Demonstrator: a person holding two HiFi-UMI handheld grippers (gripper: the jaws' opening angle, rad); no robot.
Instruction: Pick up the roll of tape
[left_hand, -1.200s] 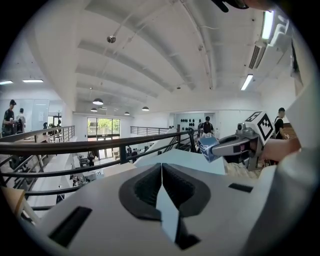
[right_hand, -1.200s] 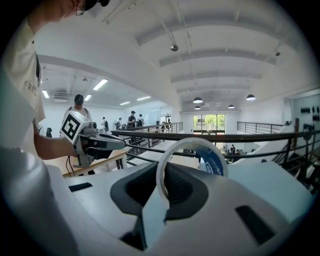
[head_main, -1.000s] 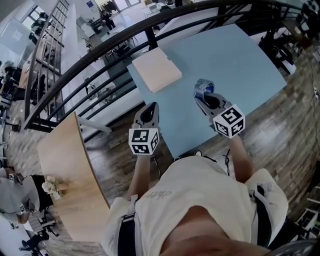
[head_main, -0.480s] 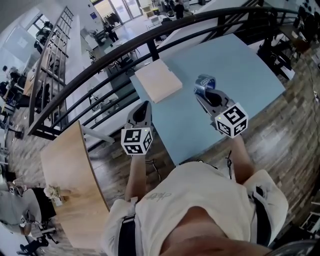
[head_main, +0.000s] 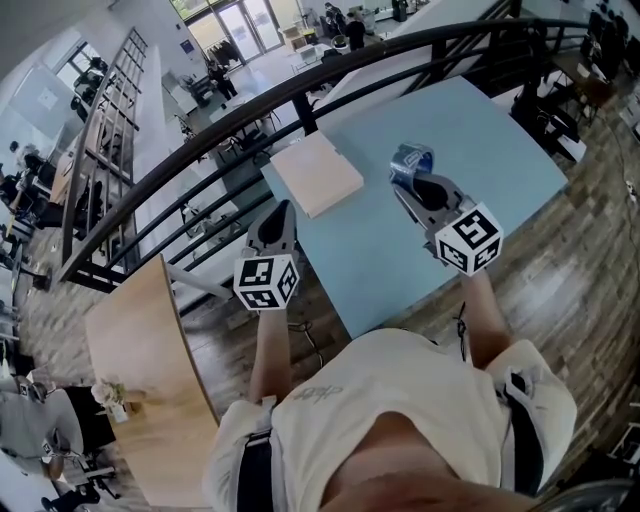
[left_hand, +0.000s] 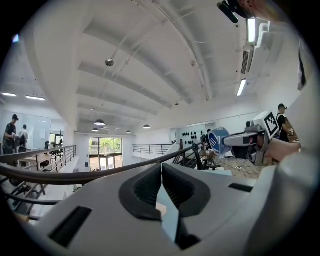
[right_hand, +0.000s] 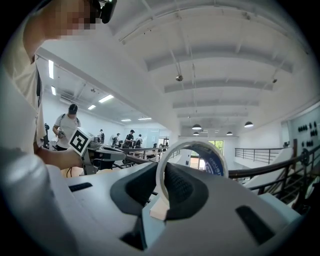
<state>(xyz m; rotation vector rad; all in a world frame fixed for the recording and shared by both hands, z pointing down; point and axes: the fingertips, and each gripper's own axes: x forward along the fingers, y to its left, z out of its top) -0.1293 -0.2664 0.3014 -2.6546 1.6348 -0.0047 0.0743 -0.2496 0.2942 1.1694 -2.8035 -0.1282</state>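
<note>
We see bright, even daylight; ceiling strips (left_hand: 241, 87) glare mildly; strong fisheye bending at edges, black corners.

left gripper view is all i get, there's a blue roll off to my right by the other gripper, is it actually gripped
observer: yes. in the right gripper view the right gripper is shut on the tape roll, pads pinching its wall.
operator: what else is on the table
observer: head view shows a pale board lying flat on the blue table, left of the roll.
operator: and where's mine
observer: head view shows the left gripper just off the table's left edge, near the board.
</note>
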